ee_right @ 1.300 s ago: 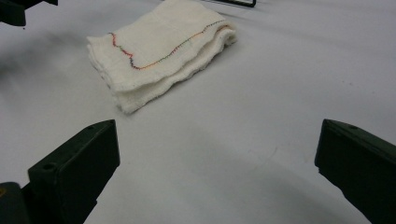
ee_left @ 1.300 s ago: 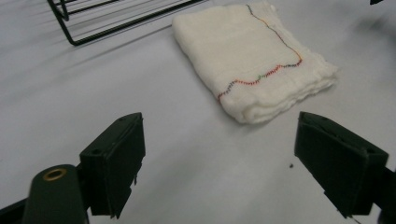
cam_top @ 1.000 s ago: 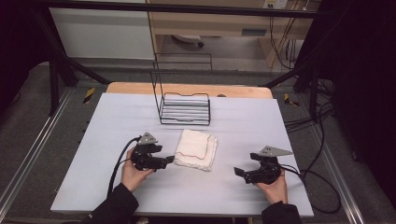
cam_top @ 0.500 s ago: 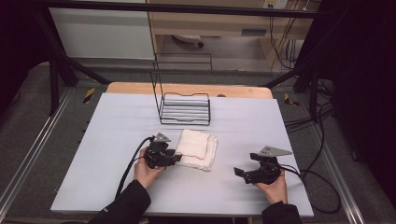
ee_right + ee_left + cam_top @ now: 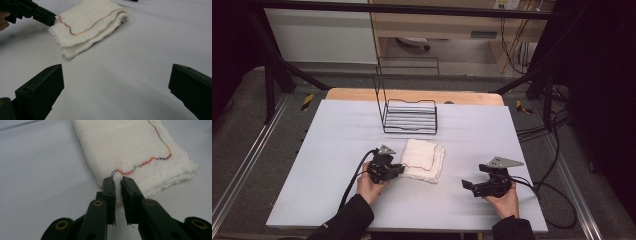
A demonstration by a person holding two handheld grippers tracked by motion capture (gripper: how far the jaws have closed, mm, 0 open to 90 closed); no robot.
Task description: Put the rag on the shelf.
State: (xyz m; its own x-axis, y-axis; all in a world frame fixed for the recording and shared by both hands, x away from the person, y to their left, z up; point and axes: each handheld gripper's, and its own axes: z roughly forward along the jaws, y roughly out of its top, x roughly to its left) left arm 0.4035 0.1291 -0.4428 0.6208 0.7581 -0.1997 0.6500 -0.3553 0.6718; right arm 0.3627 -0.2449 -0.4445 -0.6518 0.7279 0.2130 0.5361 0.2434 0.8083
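the left gripper (image 5: pixel 118 185) has just been closing its jaws, and in the left gripper view they now stand nearly together with a pinch of white fabric bulging up in the narrow gap between them — they are clenched on the near edge of the folded cloth (image 5: pixel 130 147). in the high view the left gripper (image 5: pixel 398 170) lies low at the cloth's (image 5: pixel 424 159) left edge, held by the left hand (image 5: pixel 368 184), its cable trailing back toward the person's sleeve. the right gripper (image 5: pixel 116 96) has its jaws spread wide, released, with bare bench (image 5: pixel 140 62) between them and nothing touched; in the high view it (image 5: pixel 468 185) sits well apart from the cloth, to the right of it, in the right hand (image 5: pixel 504 202). the cloth is a white, loosely woven towel folded into several layers, lying flat near the middle of the pale grey bench (image 5: pixel 337 145), a little toward the person's side. a wavy line of multicoloured stitching — red, orange, green and blue — runs across its top layer, and the stacked folds show soft and slightly uneven along the edges. behind it, toward the far side of the bench, stands a black wire rack (image 5: pixel 409 114), apart from the cloth.
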